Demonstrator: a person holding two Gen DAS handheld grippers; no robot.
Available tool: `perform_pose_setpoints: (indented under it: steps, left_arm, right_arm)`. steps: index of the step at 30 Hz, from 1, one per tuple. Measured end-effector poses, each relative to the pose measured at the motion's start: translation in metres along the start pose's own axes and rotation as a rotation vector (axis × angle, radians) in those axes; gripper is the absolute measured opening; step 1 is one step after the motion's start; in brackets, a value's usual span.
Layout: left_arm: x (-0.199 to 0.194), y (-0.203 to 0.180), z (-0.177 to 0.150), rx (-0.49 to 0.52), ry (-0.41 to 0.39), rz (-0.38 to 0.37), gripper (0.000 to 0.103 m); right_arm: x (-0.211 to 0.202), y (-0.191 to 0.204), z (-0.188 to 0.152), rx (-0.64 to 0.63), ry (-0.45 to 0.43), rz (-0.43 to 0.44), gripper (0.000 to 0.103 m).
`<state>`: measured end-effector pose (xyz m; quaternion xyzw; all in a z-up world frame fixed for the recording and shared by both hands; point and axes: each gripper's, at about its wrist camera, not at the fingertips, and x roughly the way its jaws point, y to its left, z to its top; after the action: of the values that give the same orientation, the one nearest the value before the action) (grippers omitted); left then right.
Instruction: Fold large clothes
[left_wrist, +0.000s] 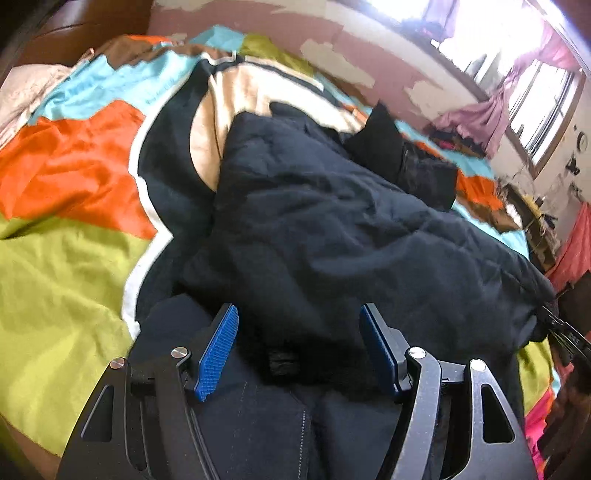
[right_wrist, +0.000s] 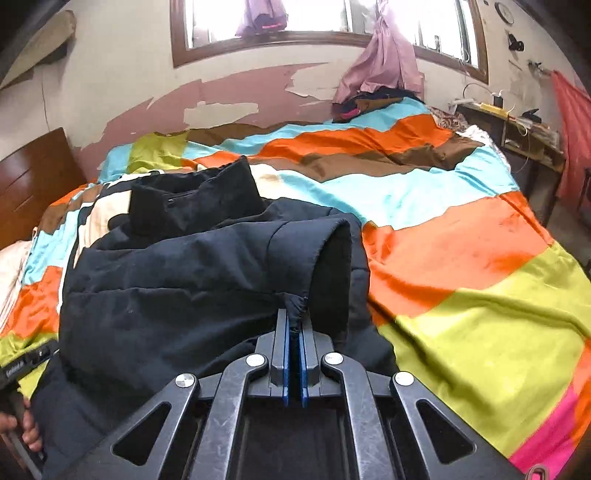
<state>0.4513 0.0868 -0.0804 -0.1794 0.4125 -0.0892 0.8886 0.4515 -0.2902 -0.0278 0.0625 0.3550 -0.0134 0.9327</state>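
Note:
A dark navy padded jacket (left_wrist: 332, 221) lies crumpled on a bed with a bright patchwork bedspread (left_wrist: 66, 258). My left gripper (left_wrist: 297, 347) hovers low over the jacket's near edge. Its blue pads (left_wrist: 218, 350) stand wide apart, with dark cloth beneath them and nothing pinched. In the right wrist view the jacket (right_wrist: 166, 295) has a sleeve folded across it, its cuff (right_wrist: 332, 266) gaping toward me. My right gripper (right_wrist: 294, 317) is shut on the cuff's bunched lower edge. The right gripper's tip (left_wrist: 565, 332) shows at the jacket's right edge in the left wrist view.
The bedspread (right_wrist: 480, 295) stretches wide to the right of the jacket. A wooden headboard (right_wrist: 33, 177) stands at the left, and a peeling wall with a window (right_wrist: 325, 18) runs behind. Clothes (right_wrist: 365, 101) are piled at the far edge. A cluttered side table (right_wrist: 517, 125) stands at right. A hand (right_wrist: 29, 428) shows lower left.

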Motion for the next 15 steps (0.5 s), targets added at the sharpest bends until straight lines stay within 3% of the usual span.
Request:
perform_pose_setpoints:
  steps: [4,6,8,10,12,15]
  left_arm:
    - [0.018,0.003,-0.003,-0.007,0.073,0.024,0.062]
    - [0.013,0.002,-0.004,-0.007,0.057,0.019,0.062]
    - [0.004,0.002,-0.002,-0.01,0.014,0.01,0.062]
    - [-0.009,-0.002,0.0,-0.015,-0.043,-0.031,0.062]
    - [-0.018,-0.011,0.006,-0.005,-0.089,-0.054,0.062]
    - [-0.017,-0.036,0.019,0.093,-0.079,-0.03,0.062]
  right_arm:
    - [0.034,-0.006,-0.013,-0.04,0.084,-0.022,0.012]
    - [0.036,-0.014,-0.02,-0.043,0.085,-0.036,0.02]
    - [0.029,-0.022,-0.023,-0.02,0.076,-0.07,0.037]
    - [0.011,-0.025,-0.025,-0.015,0.021,-0.085,0.043]
    - [-0.003,-0.016,-0.021,-0.058,-0.048,-0.078,0.059]
    - [-0.004,0.014,-0.009,-0.16,-0.104,0.008,0.063]
